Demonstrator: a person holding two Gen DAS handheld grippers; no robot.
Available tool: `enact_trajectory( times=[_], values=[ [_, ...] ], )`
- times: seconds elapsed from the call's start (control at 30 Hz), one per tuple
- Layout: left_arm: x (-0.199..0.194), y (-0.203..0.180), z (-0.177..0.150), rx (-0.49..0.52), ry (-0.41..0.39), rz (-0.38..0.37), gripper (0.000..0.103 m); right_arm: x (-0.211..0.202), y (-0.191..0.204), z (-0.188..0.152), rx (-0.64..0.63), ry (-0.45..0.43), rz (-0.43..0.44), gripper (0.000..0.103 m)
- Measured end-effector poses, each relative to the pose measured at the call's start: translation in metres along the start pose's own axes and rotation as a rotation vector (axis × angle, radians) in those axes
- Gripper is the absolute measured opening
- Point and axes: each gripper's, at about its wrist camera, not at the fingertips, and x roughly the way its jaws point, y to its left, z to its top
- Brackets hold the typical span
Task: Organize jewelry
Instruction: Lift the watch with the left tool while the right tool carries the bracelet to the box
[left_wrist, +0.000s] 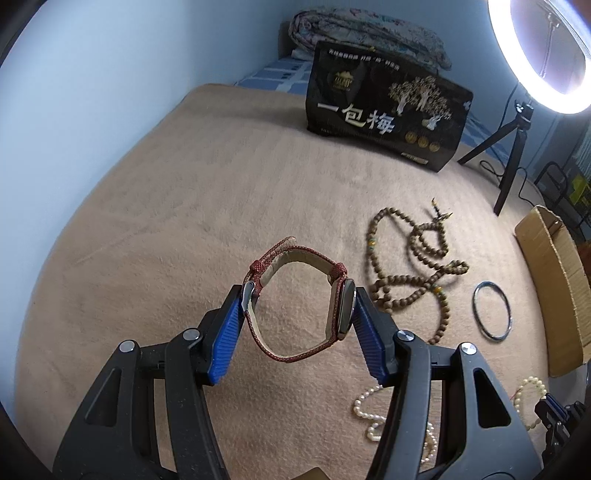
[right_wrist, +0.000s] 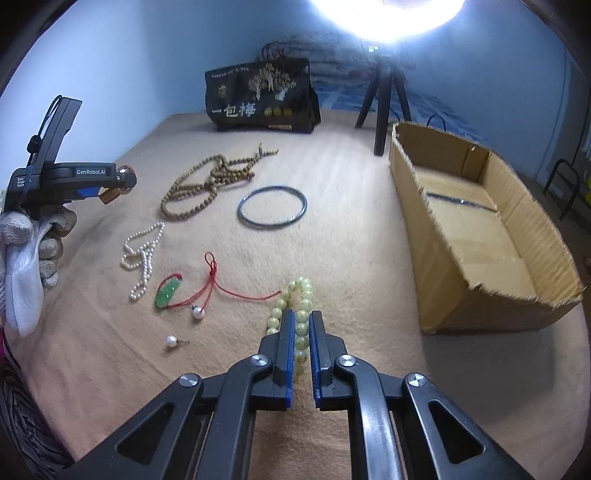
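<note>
At two o'clock on the bed, the cardboard box (right_wrist: 476, 236) held only one dark, thin item, while the wooden bead necklace (right_wrist: 210, 181), metal bangle (right_wrist: 272, 209) and pearl strand (right_wrist: 142, 254) lay outside at eleven. Both pickups seemed under way: the left hand-held gripper (left_wrist: 301, 306) clasped the red-strapped watch (left_wrist: 299, 295), and the right hand-held gripper (right_wrist: 302, 328) had pinched narrow onto the yellow bead bracelet (right_wrist: 295, 310).

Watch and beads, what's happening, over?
Left gripper holds red-strap watch off the blanket. Right gripper shut on pale bead bracelet. Cardboard box open, path clear.
</note>
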Motion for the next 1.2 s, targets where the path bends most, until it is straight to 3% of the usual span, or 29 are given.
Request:
enact_trajectory(
  times=[0.17,0.7,1.2],
  values=[
    [-0.008,-0.006,-0.001,0.015,-0.012,-0.008,0.059,0.003,-0.004,-0.002,0.019,0.015,0.003,0.005],
    [-0.045,-0.044,0.002,0.083,-0.083,-0.08,0.059,-0.038,-0.009,0.017,0.02,-0.105,-0.013,0.005],
    [-0.072,-0.12,0.004,0.155,-0.111,-0.209,0.059,-0.075,-0.051,0.042,0.087,-0.21,-0.073,0.005]
  ],
)
